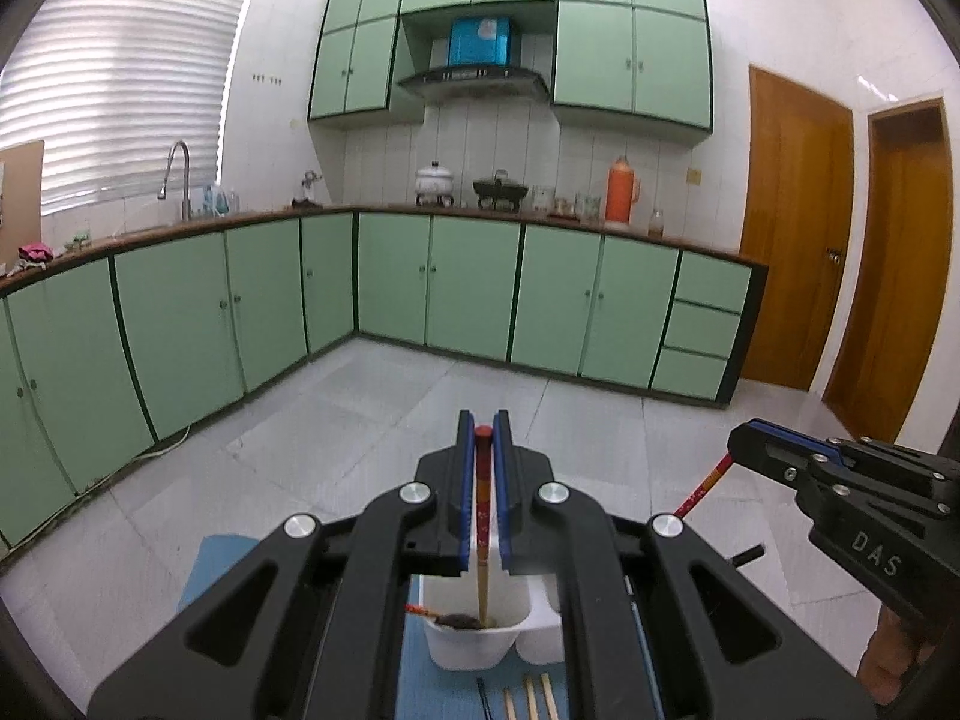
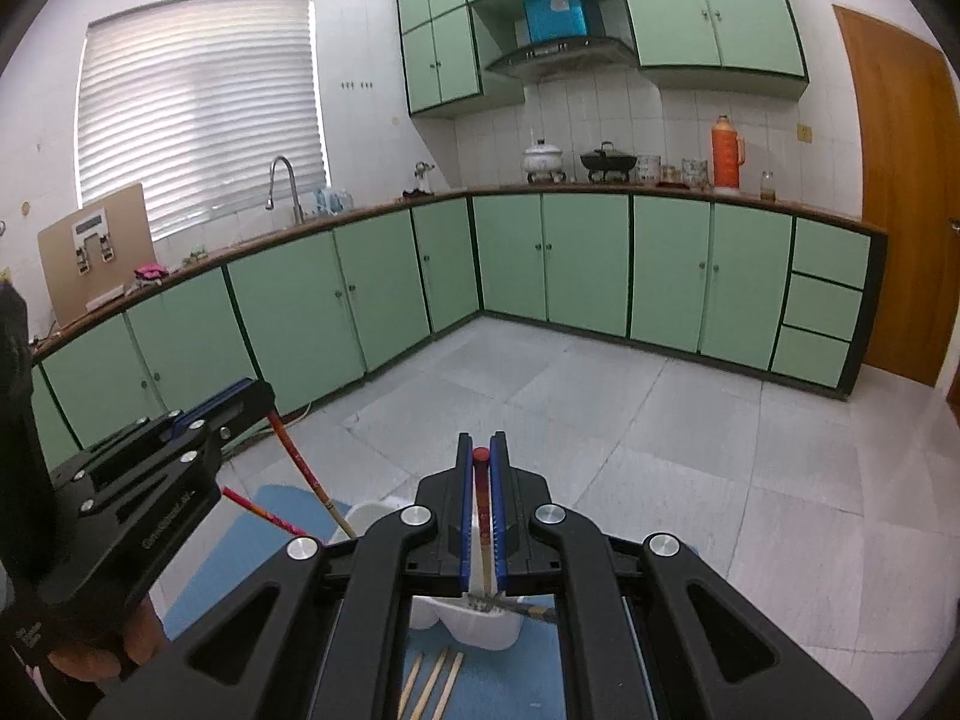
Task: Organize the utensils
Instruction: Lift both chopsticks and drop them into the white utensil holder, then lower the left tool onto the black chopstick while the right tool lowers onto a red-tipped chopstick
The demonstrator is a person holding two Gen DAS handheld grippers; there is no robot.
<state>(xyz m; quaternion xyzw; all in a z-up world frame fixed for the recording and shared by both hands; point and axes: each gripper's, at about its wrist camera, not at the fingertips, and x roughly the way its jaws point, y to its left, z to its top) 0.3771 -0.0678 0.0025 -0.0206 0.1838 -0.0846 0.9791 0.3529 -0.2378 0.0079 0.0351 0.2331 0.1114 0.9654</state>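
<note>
Blue mat [image 1: 420,684] under white holder [image 1: 474,642], chopsticks [image 1: 531,699]

Holder [image 1: 474,642] stands on mat [image 1: 210,564], below both grippers. One chopstick [image 1: 482,516] rises from the holder's left compartment; another [image 2: 480,516] from its right. Three chopsticks [image 2: 432,684] lie on the mat before the holder.

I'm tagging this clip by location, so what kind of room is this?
A home kitchen, most likely: pale green cabinets under a long brown countertop, a curved metal sink faucet, and a steel range hood above a white lidded pot.
</note>
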